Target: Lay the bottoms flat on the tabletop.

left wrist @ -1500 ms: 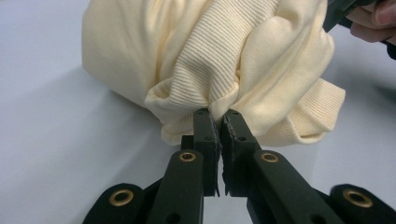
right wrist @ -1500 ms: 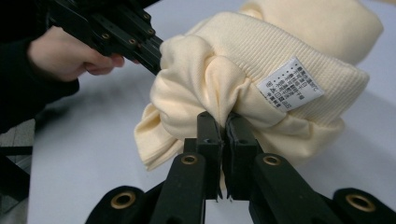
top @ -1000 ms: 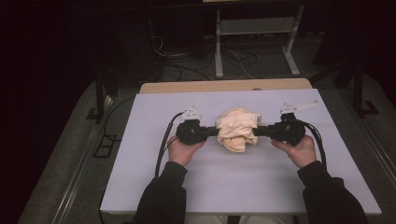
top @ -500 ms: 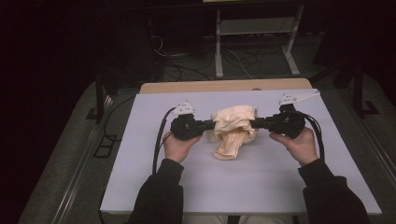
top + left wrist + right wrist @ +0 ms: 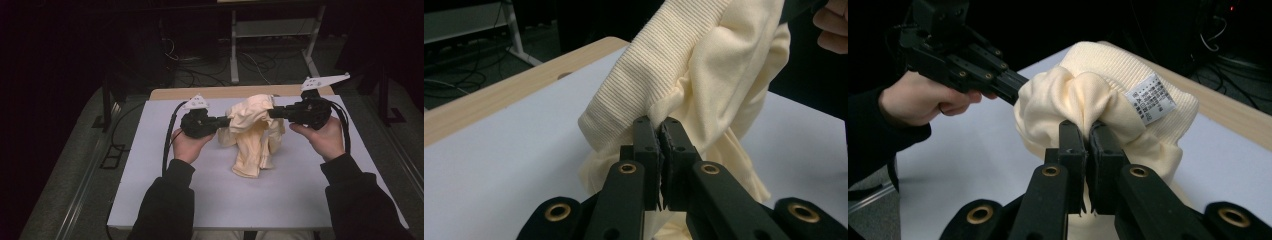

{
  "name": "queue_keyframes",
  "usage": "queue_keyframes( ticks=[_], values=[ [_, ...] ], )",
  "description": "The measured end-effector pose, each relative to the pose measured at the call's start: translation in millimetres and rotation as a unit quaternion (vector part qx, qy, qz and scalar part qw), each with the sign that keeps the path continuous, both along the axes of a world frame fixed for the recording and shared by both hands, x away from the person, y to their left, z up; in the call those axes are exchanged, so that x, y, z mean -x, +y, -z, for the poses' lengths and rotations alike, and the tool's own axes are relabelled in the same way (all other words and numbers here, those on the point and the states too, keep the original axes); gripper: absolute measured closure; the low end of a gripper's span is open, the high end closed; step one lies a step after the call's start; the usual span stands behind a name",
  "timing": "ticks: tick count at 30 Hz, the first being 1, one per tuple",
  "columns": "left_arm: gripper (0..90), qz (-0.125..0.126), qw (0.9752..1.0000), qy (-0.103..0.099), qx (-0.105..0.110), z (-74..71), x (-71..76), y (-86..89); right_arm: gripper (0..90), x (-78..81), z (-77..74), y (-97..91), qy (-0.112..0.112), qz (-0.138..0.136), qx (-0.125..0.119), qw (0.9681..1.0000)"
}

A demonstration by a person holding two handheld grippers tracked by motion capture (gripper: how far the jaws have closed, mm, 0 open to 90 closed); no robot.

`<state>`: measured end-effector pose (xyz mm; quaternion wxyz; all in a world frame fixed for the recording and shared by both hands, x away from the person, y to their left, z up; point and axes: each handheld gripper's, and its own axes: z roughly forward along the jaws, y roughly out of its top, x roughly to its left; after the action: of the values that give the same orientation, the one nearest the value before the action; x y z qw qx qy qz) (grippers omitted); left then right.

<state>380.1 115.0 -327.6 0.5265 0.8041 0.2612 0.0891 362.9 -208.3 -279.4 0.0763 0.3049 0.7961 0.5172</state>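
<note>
Cream knit garment [image 5: 254,131] hangs between the two tools above the white tabletop [image 5: 150,200], its lower folds drooping to the surface, or very nearly; from the high view contact is hard to call.

Left tool [image 5: 660,131]: jaws pinched tight on a thin gather of cloth beside the ribbed band [image 5: 634,85]. Right tool [image 5: 1087,131]: jaws likewise clamped on a bunched fold, just below the sewn-in care label [image 5: 1151,98].

Risks, as I judge them:
- Both bites are small, taken on a rumpled edge. The hanging weight could drag the knit out of either pinch, most likely if the hands spread quickly.
- The cloth is bunched, not sorted. Pulling apart may tighten the twist instead of opening the piece flat.
- Trailing folds dragging on the tabletop could catch and fold under.

Pose: left hand [image 5: 186,145] low and palm-up under its tool, jaws pointing inward at the garment. Right hand [image 5: 322,137] held higher, its tool also aimed inward, grey plate [image 5: 325,80] uppermost. Forearms in dark sleeves [image 5: 165,200] reach in from the near edge.
</note>
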Motion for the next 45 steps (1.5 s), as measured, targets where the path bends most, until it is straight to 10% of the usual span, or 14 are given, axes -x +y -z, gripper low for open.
queue_keyframes(
  ticks=[7, 29, 41, 45],
  values=[
    [85.7, 0.002, 0.9999, 0.004, -0.01, -1.8, -1.4, 5.0, 84.9, -0.5, -0.6, 6.8, 0.006, -0.016, -0.013, 0.9998],
    [83.5, -0.044, 0.9969, 0.065, -0.001, 52.9, 0.8, 50.0, 84.9, -16.6, 53.5, 50.7, 0.07, -0.051, -0.007, 0.9962],
    [46.1, -0.029, 0.9891, 0.114, 0.089, 50.2, 7.8, 85.8, 84.8, -18.7, 80.9, 91.2, 0.1, -0.063, 0.009, 0.993],
    [42.2, -0.033, 0.9912, 0.1, 0.081, 50.5, 16.2, 83.8, 84.6, -17.6, 92.6, 101.9, 0.111, -0.069, 0.006, 0.9914]
  ],
)
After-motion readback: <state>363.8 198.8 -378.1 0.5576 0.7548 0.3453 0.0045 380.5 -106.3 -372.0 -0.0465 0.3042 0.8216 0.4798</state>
